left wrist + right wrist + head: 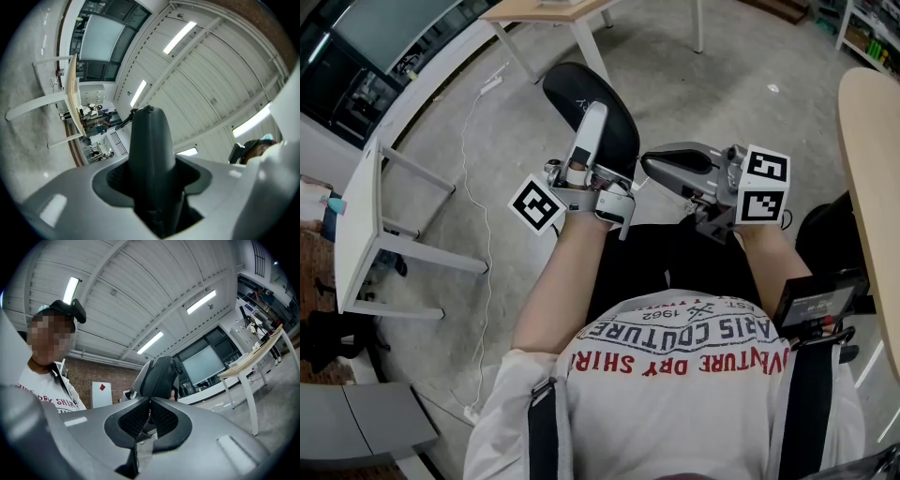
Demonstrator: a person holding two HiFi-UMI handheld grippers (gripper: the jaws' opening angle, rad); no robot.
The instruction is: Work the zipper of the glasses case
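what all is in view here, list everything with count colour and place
glasses case: one, black, held up over the floor in front of the person
white table: one, white, left edge of the head view
wood-topped table: one, light wood top on white legs, top of the head view
beige tabletop: one, beige, right edge
cable: one, white, trailing over the floor at left
floor: grey, under everything
left gripper: one, white and grey, clamped on the glasses case
right gripper: one, grey, jaws together, tips at the case's right edge
shirt: one, white with print, bottom centre
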